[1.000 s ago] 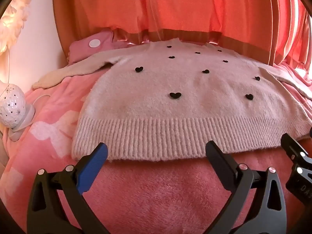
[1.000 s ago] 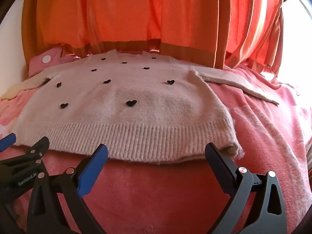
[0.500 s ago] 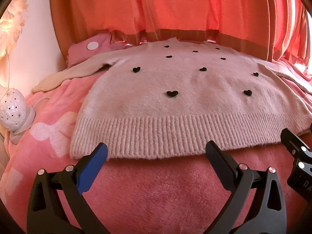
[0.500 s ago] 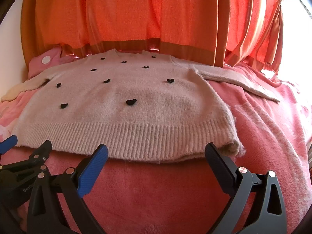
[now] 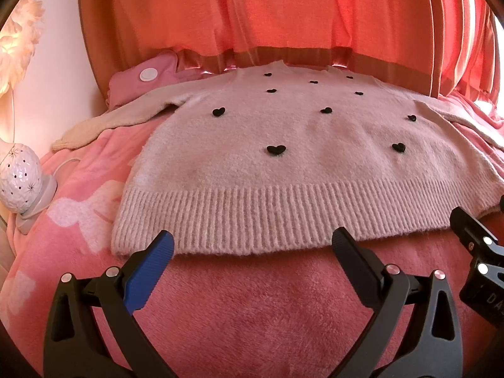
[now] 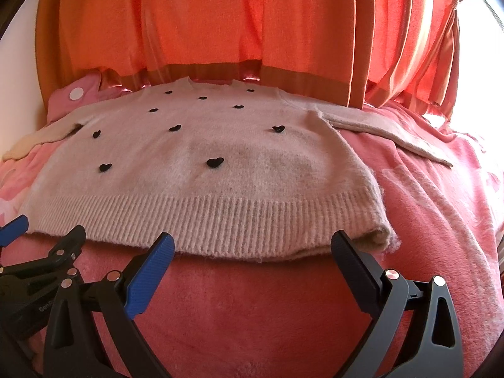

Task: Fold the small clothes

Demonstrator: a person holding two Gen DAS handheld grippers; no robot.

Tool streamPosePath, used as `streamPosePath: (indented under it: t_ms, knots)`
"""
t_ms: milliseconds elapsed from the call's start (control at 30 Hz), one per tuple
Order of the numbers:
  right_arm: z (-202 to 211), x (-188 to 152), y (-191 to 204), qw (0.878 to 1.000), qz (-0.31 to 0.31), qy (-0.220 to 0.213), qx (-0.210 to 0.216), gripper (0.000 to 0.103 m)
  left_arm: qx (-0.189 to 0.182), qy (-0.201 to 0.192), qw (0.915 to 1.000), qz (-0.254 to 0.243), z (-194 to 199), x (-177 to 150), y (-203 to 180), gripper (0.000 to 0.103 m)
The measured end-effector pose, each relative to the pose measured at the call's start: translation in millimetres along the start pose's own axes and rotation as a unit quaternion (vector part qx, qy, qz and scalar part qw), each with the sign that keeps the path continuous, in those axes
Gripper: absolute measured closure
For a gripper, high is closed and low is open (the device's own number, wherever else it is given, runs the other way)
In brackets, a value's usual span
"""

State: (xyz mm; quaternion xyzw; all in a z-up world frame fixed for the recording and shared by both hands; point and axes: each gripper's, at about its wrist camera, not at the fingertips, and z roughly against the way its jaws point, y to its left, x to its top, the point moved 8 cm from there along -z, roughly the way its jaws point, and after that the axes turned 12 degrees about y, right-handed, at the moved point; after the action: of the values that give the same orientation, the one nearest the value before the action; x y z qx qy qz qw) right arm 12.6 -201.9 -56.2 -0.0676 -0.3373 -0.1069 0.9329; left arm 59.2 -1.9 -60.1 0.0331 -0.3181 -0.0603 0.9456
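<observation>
A small pale pink sweater (image 5: 283, 170) with black hearts lies flat on a pink blanket, sleeves spread out to both sides, ribbed hem nearest me. My left gripper (image 5: 252, 242) stands open at the hem's left half, empty, fingertips at the hem's edge. In the right wrist view the same sweater (image 6: 201, 176) lies ahead, and my right gripper (image 6: 252, 242) is open and empty at the hem's right half, near the bottom right corner. Each gripper shows at the edge of the other's view: the right one (image 5: 472, 236), the left one (image 6: 37, 236).
A pink fleece blanket (image 5: 252, 308) with white bows covers the bed. Orange curtains (image 5: 267, 9) hang right behind the sweater. A white egg-shaped lamp (image 5: 19, 186) with a cord sits at the left edge, and a pink pillow (image 5: 141, 75) lies at the back left.
Both grippers have edged slightly forward toward the hem, staying open. The sweater has not moved.
</observation>
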Motion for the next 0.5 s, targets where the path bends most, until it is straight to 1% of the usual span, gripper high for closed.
streamPosePath:
  t_ms: [500]
  knots:
    - [0.0, -0.1, 1.0, 1.0, 0.0, 0.001, -0.001, 0.005, 0.002, -0.001, 1.0, -0.007, 0.1, -2.3, -5.3, 0.005]
